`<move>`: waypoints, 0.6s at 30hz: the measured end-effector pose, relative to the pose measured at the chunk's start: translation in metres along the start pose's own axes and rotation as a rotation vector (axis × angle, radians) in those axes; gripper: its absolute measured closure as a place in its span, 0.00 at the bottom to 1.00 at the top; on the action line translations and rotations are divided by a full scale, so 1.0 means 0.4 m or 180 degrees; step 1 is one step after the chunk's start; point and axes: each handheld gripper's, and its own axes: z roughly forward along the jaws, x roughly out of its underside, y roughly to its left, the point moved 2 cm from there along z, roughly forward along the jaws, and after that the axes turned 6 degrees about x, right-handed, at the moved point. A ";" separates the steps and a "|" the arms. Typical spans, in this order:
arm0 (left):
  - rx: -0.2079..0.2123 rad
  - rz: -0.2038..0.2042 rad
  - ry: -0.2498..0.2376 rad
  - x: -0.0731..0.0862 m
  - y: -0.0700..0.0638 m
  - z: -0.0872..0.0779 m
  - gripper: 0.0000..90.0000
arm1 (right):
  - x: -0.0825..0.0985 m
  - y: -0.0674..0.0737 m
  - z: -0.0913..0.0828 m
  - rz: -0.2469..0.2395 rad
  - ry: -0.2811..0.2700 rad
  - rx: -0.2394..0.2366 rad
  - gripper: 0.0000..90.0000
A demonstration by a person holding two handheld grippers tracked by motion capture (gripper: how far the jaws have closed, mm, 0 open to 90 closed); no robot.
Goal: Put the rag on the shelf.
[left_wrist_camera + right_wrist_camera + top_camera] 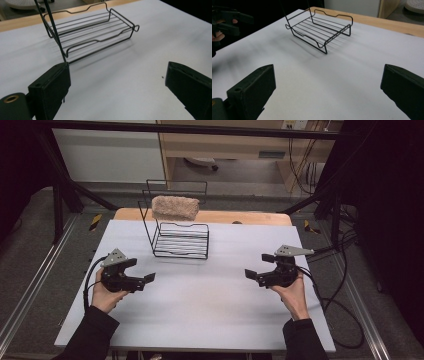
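Observation:
A black wire rack (181,241) stands at the back middle of the white table (200,310). A rough beige block (175,207) lies on its upper tier, and the lower shelf (92,32) (319,30) is bare. My left gripper (141,270) (117,72) hovers low at the left, in front of the rack, open with nothing between its jaws. My right gripper (258,266) (328,70) mirrors it at the right, open and holding nothing. The two point toward each other. The left gripper (227,20) also appears far off in the right gripper view.
A wooden strip (250,217) runs along the table's back edge. Black frame posts (57,205) stand at both sides, and cables (345,320) trail off the right edge. White tabletop stretches between the grippers and toward the front.

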 end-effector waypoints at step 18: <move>0.0055 -0.0064 0.0185 0.124 0.014 -0.011 0.08 | 0.189 -0.058 -0.049 0.0187 0.0218 0.0055 0.01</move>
